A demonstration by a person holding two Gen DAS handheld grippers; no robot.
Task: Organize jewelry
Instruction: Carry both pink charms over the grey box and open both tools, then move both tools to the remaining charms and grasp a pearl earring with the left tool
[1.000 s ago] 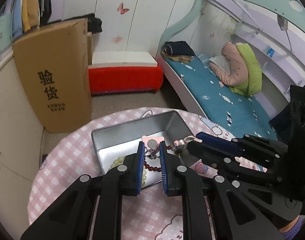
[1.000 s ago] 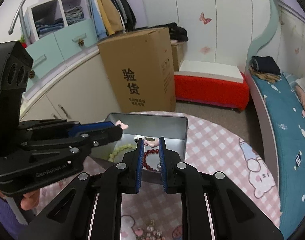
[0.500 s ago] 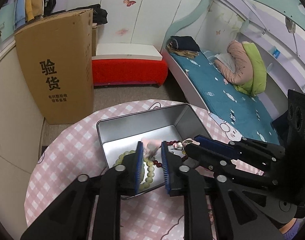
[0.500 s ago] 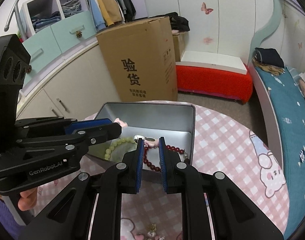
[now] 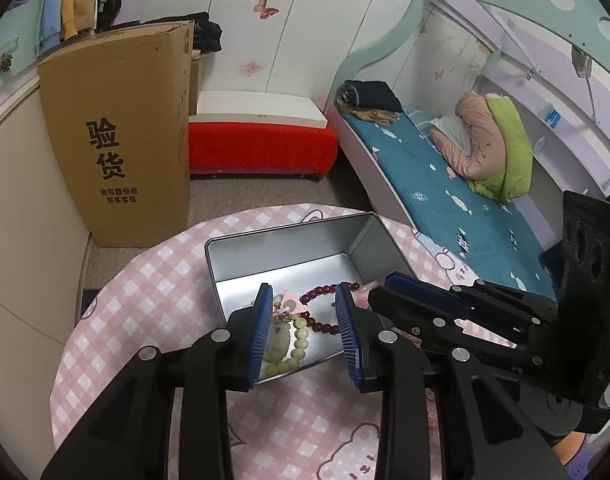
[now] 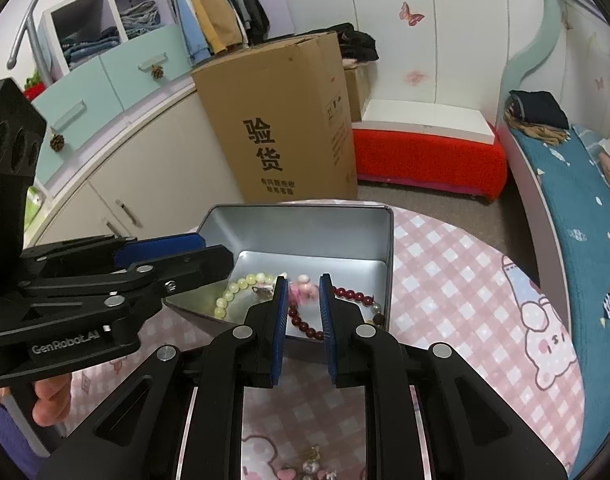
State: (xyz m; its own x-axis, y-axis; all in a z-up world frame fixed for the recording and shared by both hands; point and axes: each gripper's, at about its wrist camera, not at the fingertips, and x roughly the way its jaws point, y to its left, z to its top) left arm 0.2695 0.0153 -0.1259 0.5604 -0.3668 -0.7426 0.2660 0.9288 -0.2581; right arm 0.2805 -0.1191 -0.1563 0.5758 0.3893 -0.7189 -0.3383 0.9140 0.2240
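Observation:
A silver metal tin (image 5: 289, 246) (image 6: 305, 228) stands open on the pink checked table. In it lie a pale green bead bracelet (image 5: 293, 344) (image 6: 241, 286), a dark red bead bracelet (image 5: 325, 292) (image 6: 345, 294) and a pink charm piece (image 5: 291, 304) (image 6: 303, 290). My left gripper (image 5: 307, 316) is open over the tin's near edge, and the pink charm piece lies between its fingers, loose in the tin. My right gripper (image 6: 303, 300) has its jaws slightly apart and empty above the tin's near edge. More small pink jewelry (image 6: 309, 466) lies on the table under the right gripper.
A tall cardboard box (image 5: 121, 140) stands on the floor behind the table, next to a red bench (image 5: 261, 148). A bed (image 5: 445, 200) runs along the right. Cabinets (image 6: 105, 176) line the left. The table edge curves close behind the tin.
My left gripper has opened and let the pink charm piece drop into the tin. Both grippers have pulled back a little toward me.

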